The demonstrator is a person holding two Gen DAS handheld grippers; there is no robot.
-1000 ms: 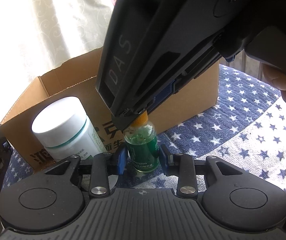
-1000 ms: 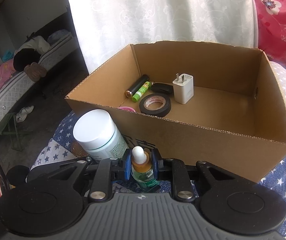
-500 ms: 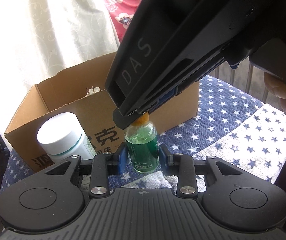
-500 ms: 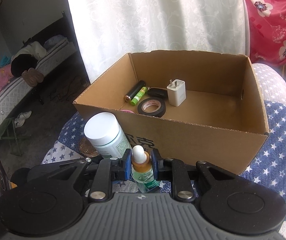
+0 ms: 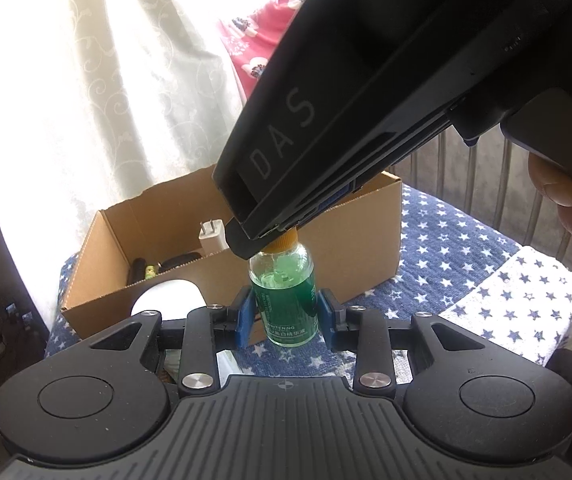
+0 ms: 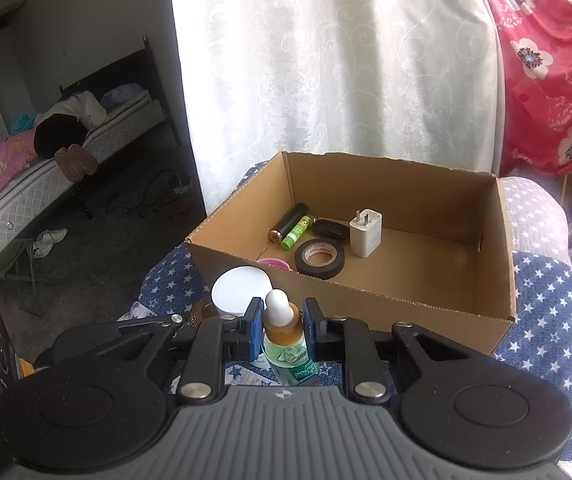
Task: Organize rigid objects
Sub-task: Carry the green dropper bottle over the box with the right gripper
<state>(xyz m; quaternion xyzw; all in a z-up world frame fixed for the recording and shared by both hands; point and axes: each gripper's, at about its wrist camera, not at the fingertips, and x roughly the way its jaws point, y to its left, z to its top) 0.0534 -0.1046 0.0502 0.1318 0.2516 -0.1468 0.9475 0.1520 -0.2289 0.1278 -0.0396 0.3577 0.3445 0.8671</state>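
Fingers [image 5: 245, 317] of left gripper [image 5: 285, 316] clamped on dropper bottle [image 5: 284, 298] body, right gripper [image 6: 279, 330] pinching its orange collar, above starred cloth [image 5: 466, 264] before cardboard box [image 6: 366, 292]. Risk: uneven pull unscrews cap, spills.

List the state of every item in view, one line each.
dropper bottle: upright, part full of green liquid, capped, held by both grippers
left gripper: shut on the bottle's body
right gripper: shut on the bottle's amber collar
cardboard box: open-topped, partly filled
white jar: lid on, outside the box
tape roll: lying flat in the box
charger plug: standing, prongs up
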